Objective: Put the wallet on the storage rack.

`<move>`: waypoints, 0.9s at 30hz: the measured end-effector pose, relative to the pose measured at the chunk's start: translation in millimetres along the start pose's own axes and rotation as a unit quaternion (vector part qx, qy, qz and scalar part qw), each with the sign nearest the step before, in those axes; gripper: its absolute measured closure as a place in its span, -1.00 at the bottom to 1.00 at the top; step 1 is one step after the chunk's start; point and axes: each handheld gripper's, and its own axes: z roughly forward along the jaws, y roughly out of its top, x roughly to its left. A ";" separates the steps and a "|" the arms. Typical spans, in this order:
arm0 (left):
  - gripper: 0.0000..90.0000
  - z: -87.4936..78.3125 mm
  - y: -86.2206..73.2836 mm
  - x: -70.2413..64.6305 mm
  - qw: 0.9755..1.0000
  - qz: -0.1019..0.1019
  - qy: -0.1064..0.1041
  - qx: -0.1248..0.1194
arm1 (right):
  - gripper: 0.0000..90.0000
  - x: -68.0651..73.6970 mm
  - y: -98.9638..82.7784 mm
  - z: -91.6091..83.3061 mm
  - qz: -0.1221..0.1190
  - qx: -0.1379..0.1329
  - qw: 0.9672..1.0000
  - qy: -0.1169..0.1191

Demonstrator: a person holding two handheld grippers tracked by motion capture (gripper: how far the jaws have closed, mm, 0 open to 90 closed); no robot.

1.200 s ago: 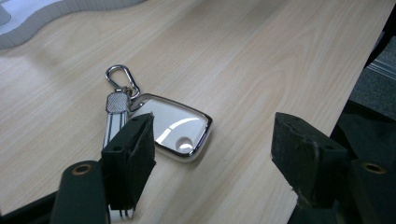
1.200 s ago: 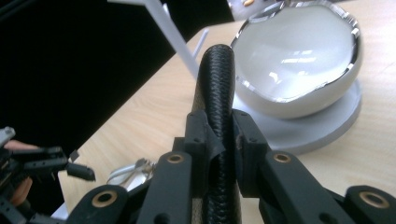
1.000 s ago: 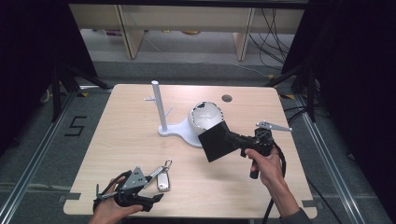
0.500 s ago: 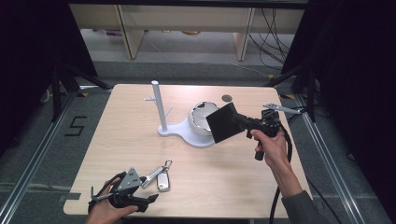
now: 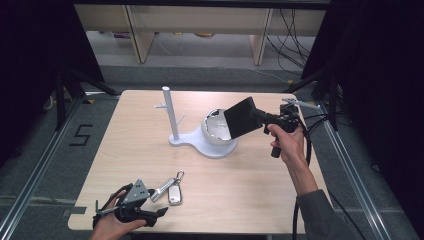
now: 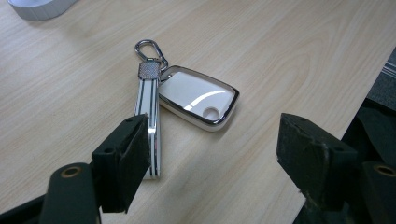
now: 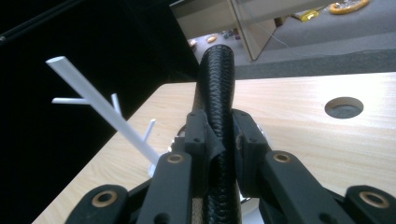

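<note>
A flat black leather wallet [image 5: 242,118] hangs in the air over the white bowl [image 5: 216,131] of a white stand [image 5: 168,112]. My right gripper [image 5: 258,116] is shut on its right edge; in the right gripper view the wallet [image 7: 217,79] stands edge-on between the closed jaws of the right gripper [image 7: 219,140]. A white car key fob [image 6: 198,100] with a striped strap and a metal clip lies on the table near the front left. My left gripper [image 6: 217,158] is open just short of it, its left pad beside the strap. From above, the key fob [image 5: 174,192] lies right of the left gripper [image 5: 156,204].
The white stand has a tall post with short pegs [image 7: 93,100] and a flat base [image 5: 192,142]. A round hole [image 7: 343,107] sits in the wooden table [image 5: 250,190] toward the far side. Dark frames and cables border the table on the right.
My right hand has lifted the wallet and carried it right and toward the far side, from in front of the bowl to over it. The left gripper stays by the key fob.
</note>
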 end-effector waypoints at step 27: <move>-0.44 1.5 -3.0 1.2 1.000 0.012 -0.001 0.019 | 0.74 -19.5 -24.2 80.3 0.038 0.050 0.998 -0.030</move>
